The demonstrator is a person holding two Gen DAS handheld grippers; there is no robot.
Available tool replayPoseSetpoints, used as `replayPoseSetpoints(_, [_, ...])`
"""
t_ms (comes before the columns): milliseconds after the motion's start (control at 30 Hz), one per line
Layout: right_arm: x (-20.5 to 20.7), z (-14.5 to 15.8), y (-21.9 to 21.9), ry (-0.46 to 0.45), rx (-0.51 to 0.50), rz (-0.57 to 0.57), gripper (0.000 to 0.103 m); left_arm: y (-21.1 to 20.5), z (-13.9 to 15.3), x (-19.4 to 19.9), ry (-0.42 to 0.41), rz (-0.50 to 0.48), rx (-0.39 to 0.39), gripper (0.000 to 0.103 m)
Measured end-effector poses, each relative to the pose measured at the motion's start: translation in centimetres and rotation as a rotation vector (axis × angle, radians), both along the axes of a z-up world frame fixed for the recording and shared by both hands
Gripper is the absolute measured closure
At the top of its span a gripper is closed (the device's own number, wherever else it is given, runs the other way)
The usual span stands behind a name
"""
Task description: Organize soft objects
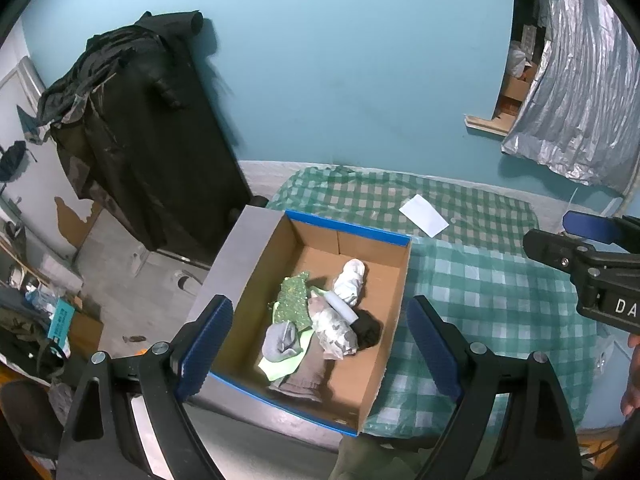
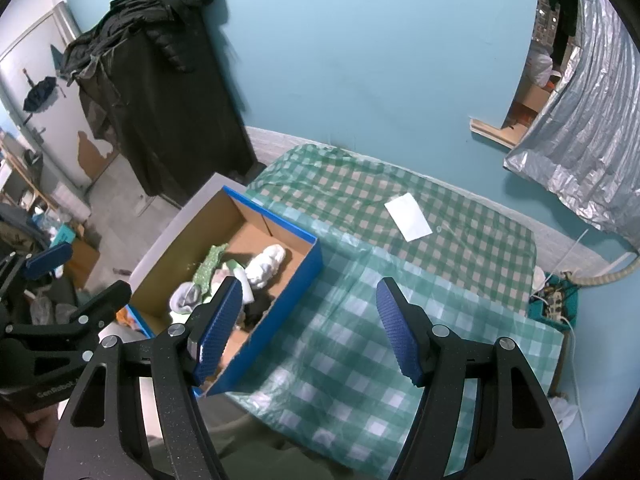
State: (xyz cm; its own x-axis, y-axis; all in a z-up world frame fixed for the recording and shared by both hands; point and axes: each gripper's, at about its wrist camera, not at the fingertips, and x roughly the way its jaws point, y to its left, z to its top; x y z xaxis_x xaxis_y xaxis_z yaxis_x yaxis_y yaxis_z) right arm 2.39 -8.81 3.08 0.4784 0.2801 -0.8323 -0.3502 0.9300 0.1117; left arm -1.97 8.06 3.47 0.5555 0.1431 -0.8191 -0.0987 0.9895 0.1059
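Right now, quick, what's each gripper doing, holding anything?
Left gripper: open, empty, above the cardboard box.
Right gripper: open, empty, over the checkered cloth.

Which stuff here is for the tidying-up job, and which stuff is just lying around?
For the job:
box
white bundle in it
green cloth in it
grey sock in it
left gripper, open
right gripper, open

Just lying around:
white paper on the checked cloth
dark coats
silver sheet
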Motion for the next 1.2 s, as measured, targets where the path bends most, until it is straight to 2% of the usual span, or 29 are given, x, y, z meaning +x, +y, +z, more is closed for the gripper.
replayPoseSetpoints(1200, [-0.16, 0.14, 0.23, 0.000, 0.004, 0.001, 0.034, -0.30, -0.55, 0.52, 0.041, 0.011, 0.003, 0.013])
